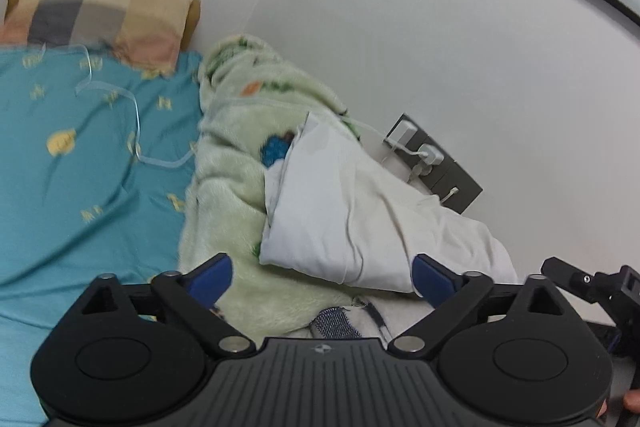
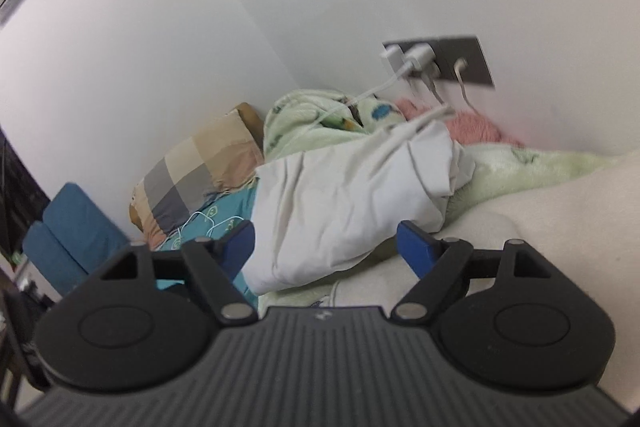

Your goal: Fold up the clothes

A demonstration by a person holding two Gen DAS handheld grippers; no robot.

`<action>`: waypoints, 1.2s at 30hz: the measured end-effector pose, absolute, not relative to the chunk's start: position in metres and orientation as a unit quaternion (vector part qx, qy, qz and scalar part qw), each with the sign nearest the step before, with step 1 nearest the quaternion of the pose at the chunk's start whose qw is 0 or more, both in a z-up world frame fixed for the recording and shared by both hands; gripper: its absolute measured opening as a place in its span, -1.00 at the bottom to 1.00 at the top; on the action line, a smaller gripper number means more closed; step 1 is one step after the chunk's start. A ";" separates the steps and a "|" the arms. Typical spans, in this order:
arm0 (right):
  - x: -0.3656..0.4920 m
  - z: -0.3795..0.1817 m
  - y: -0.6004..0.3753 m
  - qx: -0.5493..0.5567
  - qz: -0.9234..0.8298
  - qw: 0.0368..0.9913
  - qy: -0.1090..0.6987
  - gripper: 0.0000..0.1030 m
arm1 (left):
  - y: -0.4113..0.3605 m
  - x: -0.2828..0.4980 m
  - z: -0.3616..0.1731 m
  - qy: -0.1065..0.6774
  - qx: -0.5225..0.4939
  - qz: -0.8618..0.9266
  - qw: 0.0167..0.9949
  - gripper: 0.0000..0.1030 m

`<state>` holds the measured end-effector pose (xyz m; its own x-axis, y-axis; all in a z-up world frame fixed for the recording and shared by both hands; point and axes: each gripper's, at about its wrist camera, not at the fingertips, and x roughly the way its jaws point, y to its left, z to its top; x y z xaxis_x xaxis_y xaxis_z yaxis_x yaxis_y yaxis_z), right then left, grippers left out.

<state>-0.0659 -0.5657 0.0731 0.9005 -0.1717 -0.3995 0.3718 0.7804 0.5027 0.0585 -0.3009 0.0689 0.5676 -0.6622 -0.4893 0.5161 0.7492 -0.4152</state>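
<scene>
A white folded garment [image 1: 348, 219] lies crumpled on a pale green fleece blanket [image 1: 236, 167] against the wall. My left gripper [image 1: 323, 277] hovers just in front of it, open, blue fingertips [image 1: 212, 277] wide apart and holding nothing. Under that gripper lies a cream knit piece with a blue pattern [image 1: 336, 323]. In the right wrist view the same white garment [image 2: 352, 203] sits straight ahead of my right gripper [image 2: 328, 245], which is open and empty. A cream garment [image 2: 540, 219] spreads to its right.
A teal printed bedsheet [image 1: 80, 167] carries a loose white cable [image 1: 132, 115]. A checked pillow [image 1: 104, 7] leans in the corner. Chargers and cables hang from a grey wall socket [image 2: 440, 63] over the pile. A pink fluffy item [image 2: 476, 127] and a blue cushion [image 2: 68, 227] are nearby.
</scene>
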 end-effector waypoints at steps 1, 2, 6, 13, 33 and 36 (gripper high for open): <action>-0.072 0.078 -0.558 0.284 -0.146 0.934 0.160 0.69 | -0.296 0.050 0.076 0.309 -0.102 -0.333 0.885 0.99; -0.078 0.082 -0.549 0.271 -0.145 0.939 0.152 0.71 | -0.291 0.040 0.083 0.297 -0.094 -0.331 0.891 1.00; -0.100 0.096 -0.517 0.217 -0.157 0.955 0.130 0.71 | -0.270 -0.004 0.108 0.248 -0.058 -0.326 0.911 1.00; -0.122 0.097 -0.469 0.159 -0.172 0.965 0.119 0.71 | -0.246 -0.066 0.122 0.188 0.011 -0.312 0.931 1.00; -0.131 0.087 -0.411 0.107 -0.168 0.974 0.109 0.71 | -0.206 -0.102 0.125 0.170 0.017 -0.298 0.939 1.00; -0.131 0.087 -0.410 0.102 -0.171 0.974 0.111 0.71 | -0.207 -0.102 0.123 0.170 0.020 -0.298 0.939 1.00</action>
